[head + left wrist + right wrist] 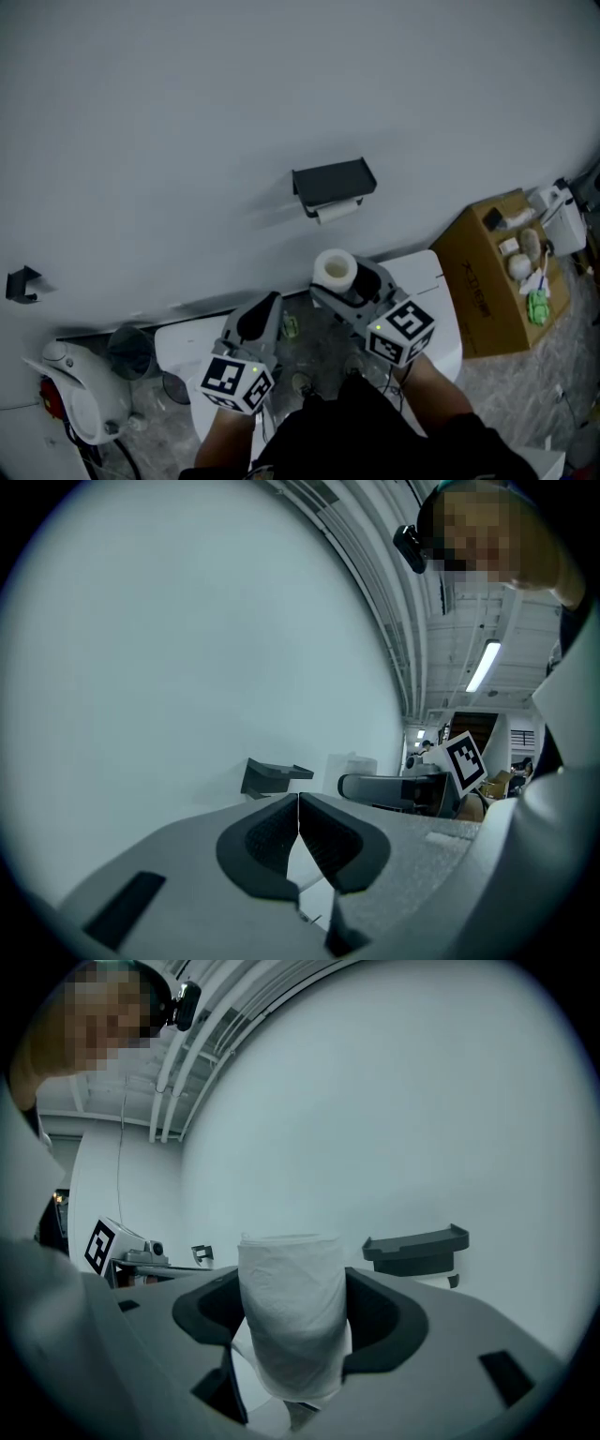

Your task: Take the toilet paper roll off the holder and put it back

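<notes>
A black wall holder [333, 180] with a flat shelf on top hangs on the pale wall, and a white strip shows just beneath it. The white toilet paper roll [335, 268] stands upright between the pads of my right gripper [347, 286], below the holder and apart from it. In the right gripper view the roll [291, 1312] fills the gap of the right gripper [291, 1340], with the holder [417, 1249] ahead to the right. My left gripper [262, 319] is to the left of the right one, shut and empty [298, 822]. It faces the holder [272, 775].
A white toilet cistern [441, 319] lies under both grippers. An open cardboard box [492, 281] with small items stands at the right. A white appliance [80, 394] and a grey bin [131, 352] sit at the lower left. A small black bracket [23, 281] is on the wall.
</notes>
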